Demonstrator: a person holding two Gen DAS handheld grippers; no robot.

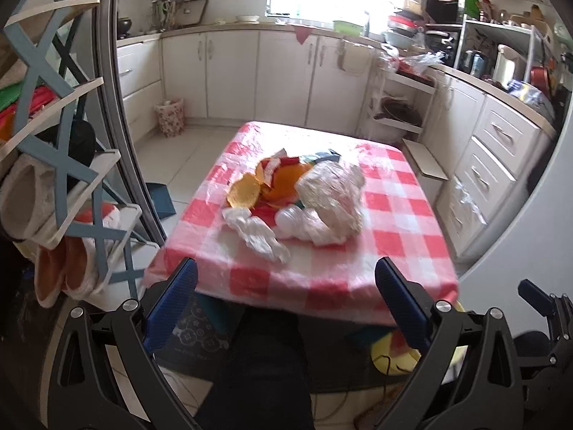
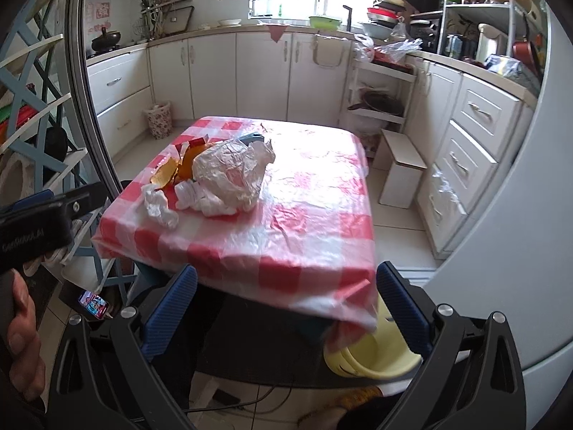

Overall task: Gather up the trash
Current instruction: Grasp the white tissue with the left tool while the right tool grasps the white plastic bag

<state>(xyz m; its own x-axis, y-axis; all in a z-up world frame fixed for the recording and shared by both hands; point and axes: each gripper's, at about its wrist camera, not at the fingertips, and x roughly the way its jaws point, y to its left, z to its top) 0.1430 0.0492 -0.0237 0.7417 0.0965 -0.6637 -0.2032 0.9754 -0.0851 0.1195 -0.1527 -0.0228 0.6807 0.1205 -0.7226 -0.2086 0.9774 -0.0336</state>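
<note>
A pile of trash lies on a table with a red-and-white checked cloth point(image 1: 394, 222) point(image 2: 304, 215). It holds a big crumpled clear plastic bag point(image 1: 333, 193) point(image 2: 229, 172), white crumpled wrappers point(image 1: 258, 233) point(image 2: 161, 208), and orange peel and wrappers point(image 1: 247, 190) point(image 2: 168, 175). My left gripper point(image 1: 286, 286) is open and empty, short of the table's near edge. My right gripper point(image 2: 286, 286) is open and empty at the near edge, right of the pile. The left gripper's body point(image 2: 46, 222) shows at the right wrist view's left edge.
A yellow bin point(image 2: 372, 354) point(image 1: 394, 354) stands on the floor under the table's near right corner. A white stool point(image 2: 401, 175) stands right of the table. A floral waste basket point(image 1: 171, 116) stands by the far cabinets. A blue rack point(image 1: 64, 165) is on the left.
</note>
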